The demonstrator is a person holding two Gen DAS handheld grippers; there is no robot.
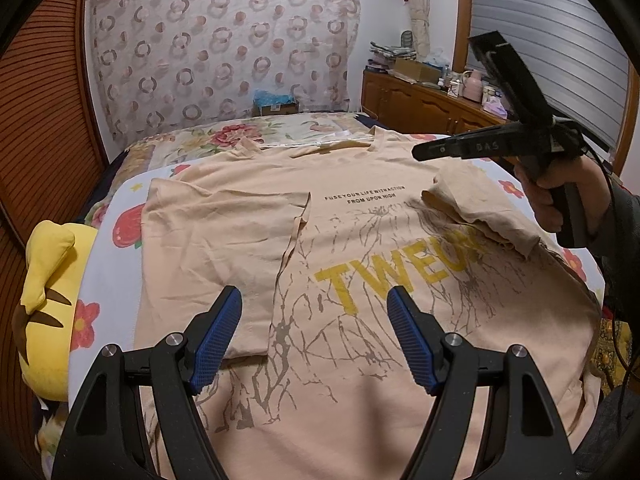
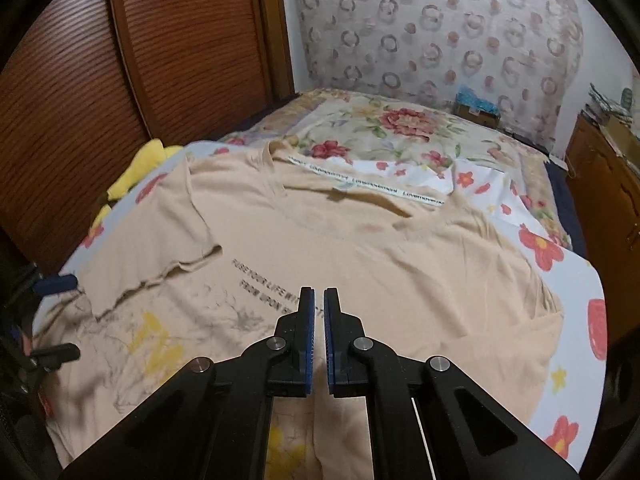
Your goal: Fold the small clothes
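A beige T-shirt [image 1: 360, 240] with yellow letters and grey print lies face up on the bed; it also shows in the right wrist view [image 2: 360, 248]. Its left sleeve [image 1: 224, 232] is folded in over the chest, and its right sleeve [image 1: 476, 208] is folded in and bunched. My left gripper [image 1: 314, 300] is open and empty, hovering over the shirt's lower front. My right gripper [image 2: 319, 300] is shut with nothing seen between its pads, above the shirt's chest; in the left wrist view it [image 1: 424, 151] hangs above the right shoulder.
The bed has a floral sheet [image 2: 540, 248]. A yellow plush toy [image 1: 48, 300] lies at the bed's left edge. A wooden louvred door [image 2: 80, 80] stands on the left. A cluttered wooden cabinet [image 1: 432, 104] stands at the far right. A small box [image 1: 276, 106] sits by the wall.
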